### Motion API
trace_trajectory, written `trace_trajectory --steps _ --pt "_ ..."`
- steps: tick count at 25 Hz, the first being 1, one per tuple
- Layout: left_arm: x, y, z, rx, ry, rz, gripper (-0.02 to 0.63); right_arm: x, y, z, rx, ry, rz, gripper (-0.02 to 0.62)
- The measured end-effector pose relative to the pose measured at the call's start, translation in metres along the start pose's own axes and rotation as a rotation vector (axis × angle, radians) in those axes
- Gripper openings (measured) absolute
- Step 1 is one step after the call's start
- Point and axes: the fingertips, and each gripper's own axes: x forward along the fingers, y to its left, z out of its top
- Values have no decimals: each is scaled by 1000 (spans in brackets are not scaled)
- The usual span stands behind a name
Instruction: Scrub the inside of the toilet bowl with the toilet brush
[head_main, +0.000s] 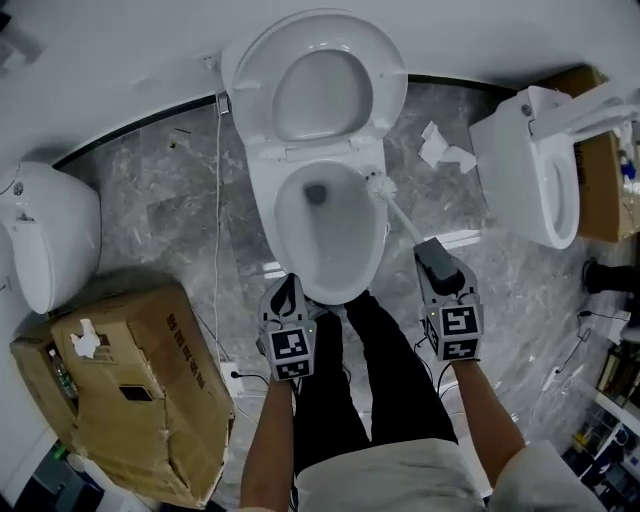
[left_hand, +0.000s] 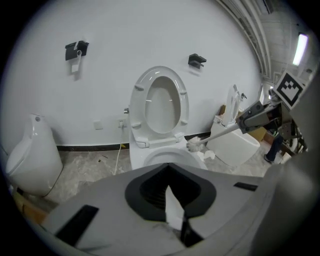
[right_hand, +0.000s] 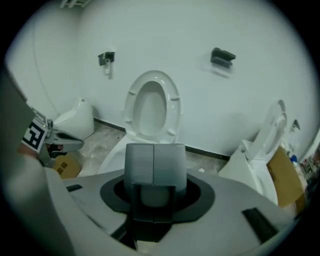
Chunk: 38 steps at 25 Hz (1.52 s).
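The white toilet (head_main: 283, 240) stands in the middle with its seat and lid raised (head_main: 318, 85). The toilet brush has its white bristle head (head_main: 379, 186) over the bowl's right rim, and its pale handle (head_main: 405, 220) slants down to my right gripper (head_main: 432, 250), which is shut on it. In the left gripper view the brush head (left_hand: 194, 145) hangs just right of the rim. The right gripper view shows the jaws of my right gripper (right_hand: 154, 150) meeting over the round handle end. My left gripper (head_main: 287, 285) hovers at the bowl's near edge, its jaws together and holding nothing.
A second toilet (head_main: 530, 170) stands at the right, with crumpled paper (head_main: 440, 150) on the marble floor beside it. A white fixture (head_main: 45, 235) and a torn cardboard box (head_main: 130, 380) fill the left. A cable (head_main: 218, 200) runs down the floor. My legs (head_main: 370, 370) straddle the bowl.
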Motion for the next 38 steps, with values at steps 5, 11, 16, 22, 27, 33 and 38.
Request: trace_trajectory --steps 5,11,16,22,27,33,38 --pt "-9 1 -30 -14 32 -35 25 39 66 -28 -259 91 139 186" --pt "-17 5 -70 -32 89 -63 25 62 97 -94 -497 338 231 186" --pt "-20 15 -80 -75 117 -45 25 48 106 -118 -513 444 315 186" --pt "-21 18 -66 -81 84 -44 25 32 120 -132 -538 510 386 186" --pt "-20 16 -71 -89 88 -43 25 18 128 -139 -474 525 427 186" --pt "-27 -2 -80 -72 106 -73 25 5 145 -151 -367 493 439 186" --pt "-27 -5 -84 -54 114 -77 25 2 151 -158 -217 471 435 187"
